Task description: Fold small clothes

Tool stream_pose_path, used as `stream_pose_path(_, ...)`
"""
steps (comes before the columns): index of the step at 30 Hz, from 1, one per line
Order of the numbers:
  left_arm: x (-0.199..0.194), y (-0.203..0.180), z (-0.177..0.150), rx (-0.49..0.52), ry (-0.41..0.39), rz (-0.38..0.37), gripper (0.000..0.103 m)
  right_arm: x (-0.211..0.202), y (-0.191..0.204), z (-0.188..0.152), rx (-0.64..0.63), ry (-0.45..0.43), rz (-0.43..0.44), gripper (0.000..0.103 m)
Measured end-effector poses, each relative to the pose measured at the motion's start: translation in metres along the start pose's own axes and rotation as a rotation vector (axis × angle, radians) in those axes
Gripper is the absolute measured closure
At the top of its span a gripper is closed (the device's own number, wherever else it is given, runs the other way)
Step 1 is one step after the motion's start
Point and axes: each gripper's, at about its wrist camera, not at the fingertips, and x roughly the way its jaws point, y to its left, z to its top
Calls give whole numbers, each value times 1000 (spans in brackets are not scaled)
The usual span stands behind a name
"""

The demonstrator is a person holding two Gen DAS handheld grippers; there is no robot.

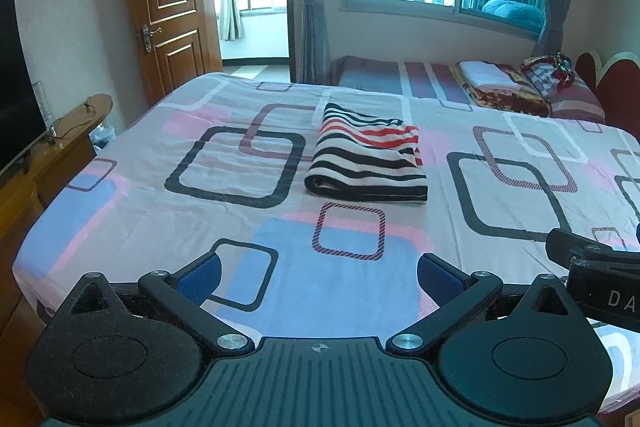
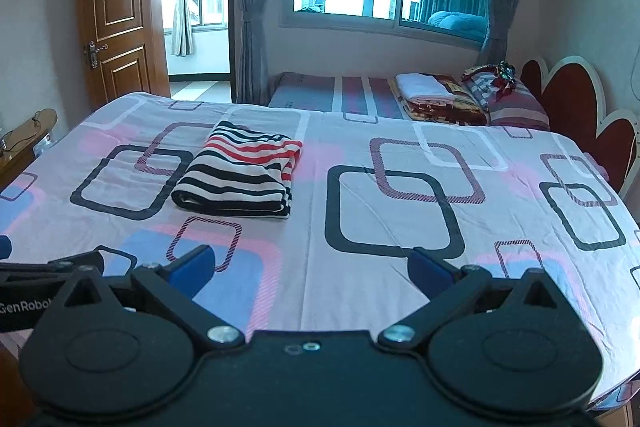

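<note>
Desk: a wooden desk (image 1: 60, 147) stood at the far left beside the bed, with a dark screen (image 1: 16, 83) on it; neither had any part in my task.
Door: a brown door (image 1: 168, 3) stood open past the bed's far left corner.
Left gripper: my left gripper (image 1: 318, 277) hung low over the near edge of the bed, level and aimed straight ahead. Its jaws were spread wide with nothing between them.
Garment: the striped garment (image 1: 368, 159) lay as a compact folded bundle near the middle of the bed (image 1: 120, 227), well apart from both grippers. I judged it folded already, which would explain why I held nothing.
Right gripper: my right gripper (image 2: 312, 269) hung just beside the left one, at the same height and facing the same way. Its jaws were spread too, and empty.
Pose: both grippers sat back from the bundle, side by side, in what I took for a resting stance after the last fold.
Far bed: a second bed (image 2: 360, 91) by the window carried a stack of blankets (image 2: 436, 95), unrelated to my work.
</note>
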Motion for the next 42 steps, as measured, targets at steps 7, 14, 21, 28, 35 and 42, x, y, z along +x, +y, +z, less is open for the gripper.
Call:
stream_pose_path(7, 0, 3, 0, -6, 0, -1, 0, -3, 6, 0, -10, 0, 7, 1)
stream_pose_path(14, 1, 4, 0, -4, 5, -6, 0, -2, 8, 0, -9, 6, 10, 1)
stream_pose_path(21, 2, 3, 1, -2, 8, -6, 0, -1, 9, -1, -5, 10, 10, 1)
stream_pose_path(28, 3, 3, 1, -2, 8, -7, 0, 0, 9, -1, -6, 11, 11, 1)
stream_pose_path(35, 6, 3, 5, -7, 4, 10, 0, 4, 7, 0, -1, 13, -3, 1)
stream_pose_path(42, 7, 5, 8, -13, 0, 29, 0, 14, -1, 0, 12, 23, -45, 1)
